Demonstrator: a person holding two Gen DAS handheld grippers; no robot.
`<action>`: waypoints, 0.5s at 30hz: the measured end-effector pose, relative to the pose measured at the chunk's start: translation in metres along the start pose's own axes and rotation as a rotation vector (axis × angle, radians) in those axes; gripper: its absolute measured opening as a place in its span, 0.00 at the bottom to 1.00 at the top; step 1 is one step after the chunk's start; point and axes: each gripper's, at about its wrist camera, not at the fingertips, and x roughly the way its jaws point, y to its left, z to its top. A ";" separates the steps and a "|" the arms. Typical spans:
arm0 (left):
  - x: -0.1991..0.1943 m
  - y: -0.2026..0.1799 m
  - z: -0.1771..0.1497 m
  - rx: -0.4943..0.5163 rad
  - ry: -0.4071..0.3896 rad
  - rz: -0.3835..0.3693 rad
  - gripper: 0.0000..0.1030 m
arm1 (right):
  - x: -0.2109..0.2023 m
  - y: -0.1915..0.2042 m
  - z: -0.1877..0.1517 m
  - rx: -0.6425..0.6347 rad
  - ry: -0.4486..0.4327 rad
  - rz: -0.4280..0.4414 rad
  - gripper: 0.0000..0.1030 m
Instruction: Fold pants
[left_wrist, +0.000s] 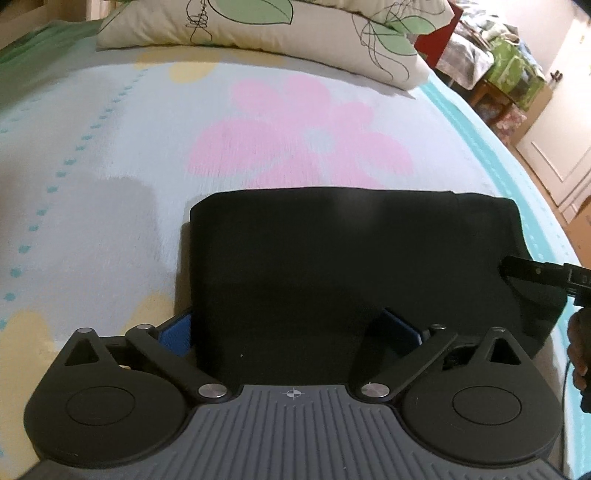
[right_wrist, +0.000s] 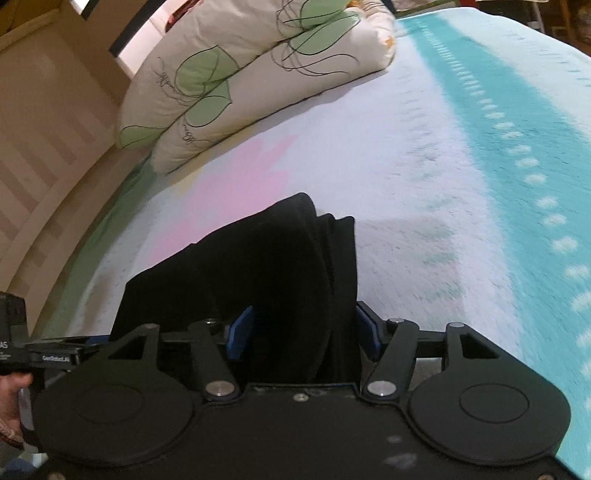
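The black pants (left_wrist: 332, 258) lie folded into a thick rectangle on the flowered bed sheet (left_wrist: 110, 203). My left gripper (left_wrist: 291, 332) is open wide, its blue pads on either side of the near edge of the pants. My right gripper (right_wrist: 303, 332) has its blue pads around the bunched end of the pants (right_wrist: 280, 273), with the cloth filling the gap between them. The right gripper's finger (left_wrist: 532, 273) also shows at the right edge of the left wrist view, at the pants' right end.
A folded white quilt with green leaves (left_wrist: 258, 29) (right_wrist: 240, 74) lies at the far end of the bed. A turquoise border (right_wrist: 517, 129) runs along the bed's right side. A wooden headboard (right_wrist: 44, 166) stands at left. Furniture and boxes (left_wrist: 517, 81) stand beyond the bed.
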 end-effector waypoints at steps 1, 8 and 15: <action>0.001 0.000 0.000 -0.002 -0.004 -0.003 0.99 | 0.002 0.001 0.001 -0.009 0.001 0.009 0.63; -0.023 0.020 -0.006 -0.152 -0.054 -0.040 0.27 | -0.002 0.015 -0.005 -0.011 -0.042 -0.043 0.41; -0.057 -0.005 -0.011 -0.076 -0.120 0.035 0.09 | -0.037 0.065 -0.010 -0.009 -0.127 -0.069 0.20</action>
